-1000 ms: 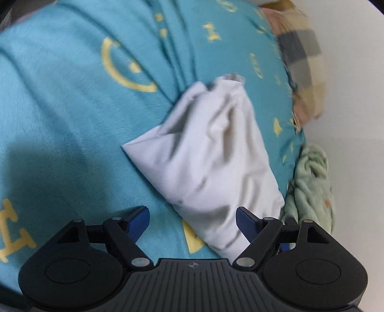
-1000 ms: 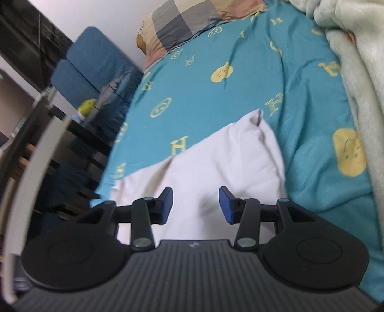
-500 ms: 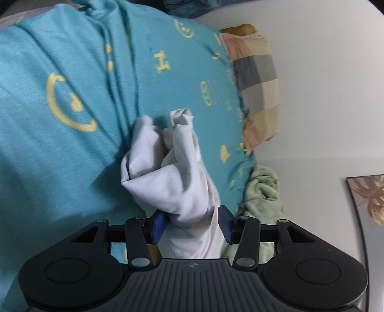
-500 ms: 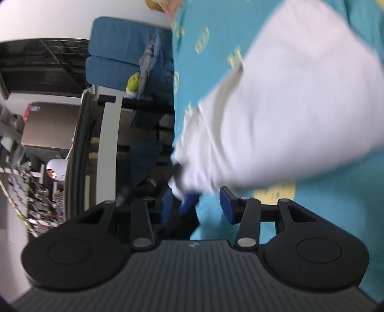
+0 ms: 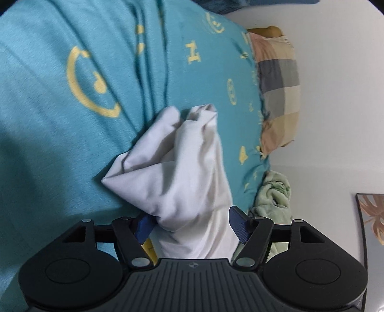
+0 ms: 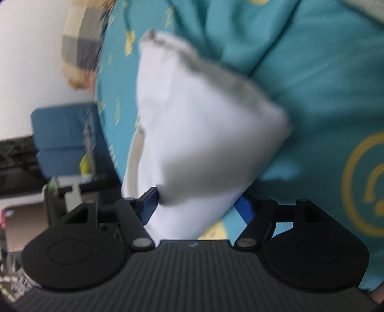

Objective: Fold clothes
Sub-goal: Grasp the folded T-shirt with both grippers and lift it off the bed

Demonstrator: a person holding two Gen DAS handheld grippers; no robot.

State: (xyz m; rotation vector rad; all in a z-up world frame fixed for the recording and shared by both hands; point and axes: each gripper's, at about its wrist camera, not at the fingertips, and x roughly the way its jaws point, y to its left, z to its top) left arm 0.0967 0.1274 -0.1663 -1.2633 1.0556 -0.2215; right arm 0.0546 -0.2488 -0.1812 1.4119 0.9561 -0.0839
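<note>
Yellow print on the teal bedsheet is the only readable marking.

In the left wrist view the bedsheet (image 5: 48,148) carries a serifed capital letter H (image 5: 193,52) toward 12 o'clock, with a round smiley-face emblem (image 5: 214,22) further up and a ringed circular emblem (image 5: 231,91) toward 2 o'clock (its inner design too small to make out). A large partial ring motif (image 5: 91,81) sits at 10 o'clock. In the right wrist view the same sheet shows another yellow ring motif (image 6: 367,184) at 3 o'clock; the remaining marks there are blurred beyond reading.
</note>
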